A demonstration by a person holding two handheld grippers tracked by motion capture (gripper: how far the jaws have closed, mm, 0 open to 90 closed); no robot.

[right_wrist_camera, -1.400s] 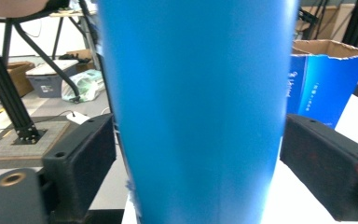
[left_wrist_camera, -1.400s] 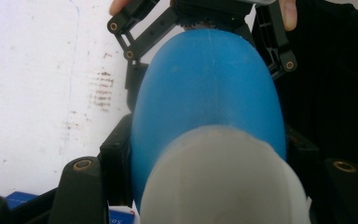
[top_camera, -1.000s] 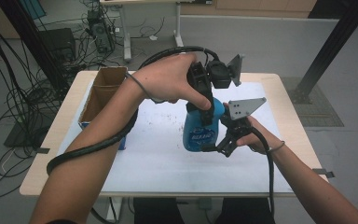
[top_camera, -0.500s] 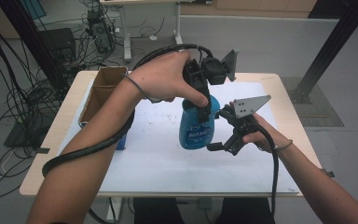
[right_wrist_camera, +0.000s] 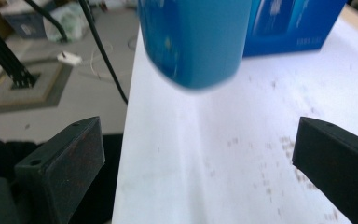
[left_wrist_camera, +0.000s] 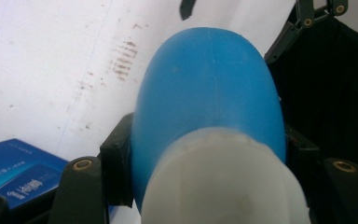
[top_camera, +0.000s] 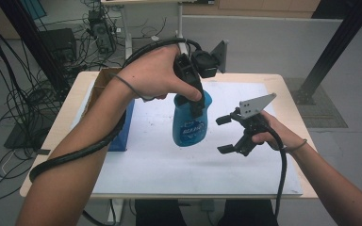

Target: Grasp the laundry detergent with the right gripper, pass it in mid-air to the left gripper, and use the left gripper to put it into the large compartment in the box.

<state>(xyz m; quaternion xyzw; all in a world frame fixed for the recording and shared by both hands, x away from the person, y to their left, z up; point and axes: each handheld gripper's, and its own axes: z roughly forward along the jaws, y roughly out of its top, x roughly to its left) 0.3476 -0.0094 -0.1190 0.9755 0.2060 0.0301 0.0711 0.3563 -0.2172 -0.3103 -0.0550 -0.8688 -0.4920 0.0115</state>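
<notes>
A person's left gripper [top_camera: 195, 101], jaws clenched on the neck of a blue bottle [top_camera: 191, 120], holds it in the air above the white table mat [top_camera: 169, 160], beside the blue box [top_camera: 122, 127]. Since a second ago the right gripper [top_camera: 226, 134] has let go and drawn away from the bottle, its jaws now spread wide and empty. The bottle therefore hangs from the left gripper alone, likely a completed handover.

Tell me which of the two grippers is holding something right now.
The left gripper: it is clamped on the blue bottle, holding it above the table. The right gripper stands open beside the bottle, nothing between its jaws.
</notes>
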